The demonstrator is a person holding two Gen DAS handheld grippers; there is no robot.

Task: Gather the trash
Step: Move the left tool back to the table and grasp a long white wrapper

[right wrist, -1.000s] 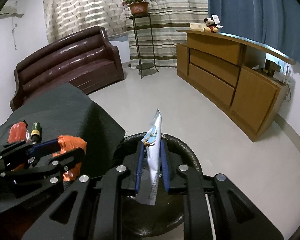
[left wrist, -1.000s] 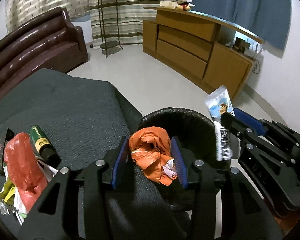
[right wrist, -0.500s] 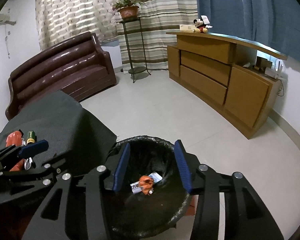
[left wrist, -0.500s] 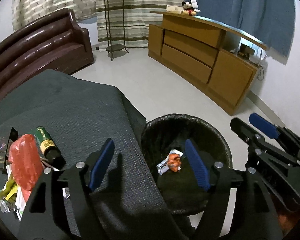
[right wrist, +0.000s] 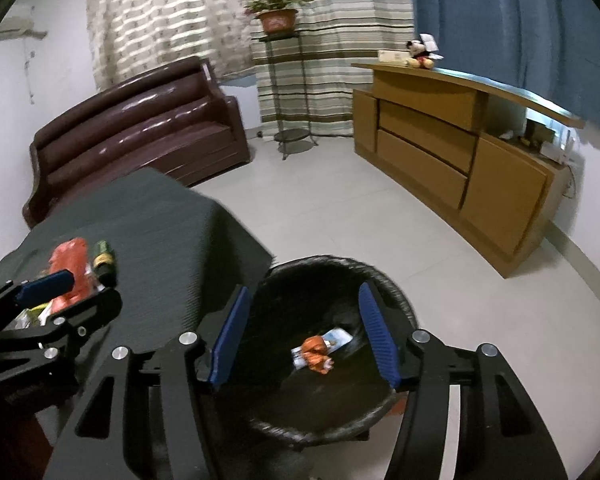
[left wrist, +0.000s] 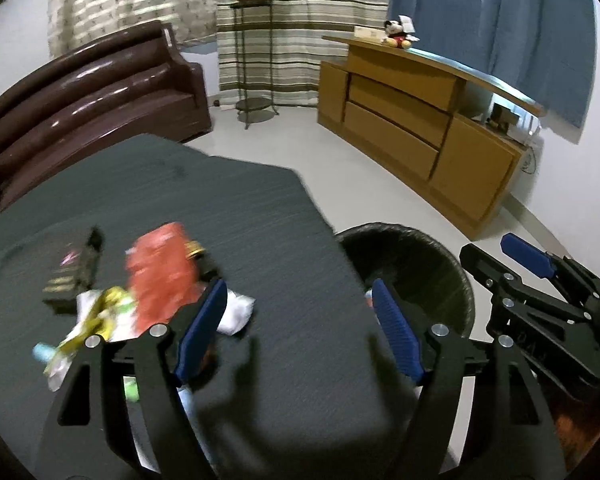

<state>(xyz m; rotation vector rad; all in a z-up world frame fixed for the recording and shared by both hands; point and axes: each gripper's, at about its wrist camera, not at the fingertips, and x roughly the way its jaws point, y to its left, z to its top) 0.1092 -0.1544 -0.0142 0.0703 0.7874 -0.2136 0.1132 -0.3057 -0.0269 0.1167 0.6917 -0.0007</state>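
My left hand-held gripper [left wrist: 296, 328] and right hand-held gripper [right wrist: 304, 336] gape wide, empty. Left of the black lined bin [left wrist: 456, 276], a crinkly red plastic wrapper [left wrist: 160, 276] lies on the grey-clothed tabletop [left wrist: 260, 208]: light, soft; I'd pinch a bunched fold.

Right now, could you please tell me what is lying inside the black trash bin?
In the trash bin lie a crumpled orange wrapper and a white-and-blue packet partly under it. The near wall and the right tongs hide the rest of the bottom.
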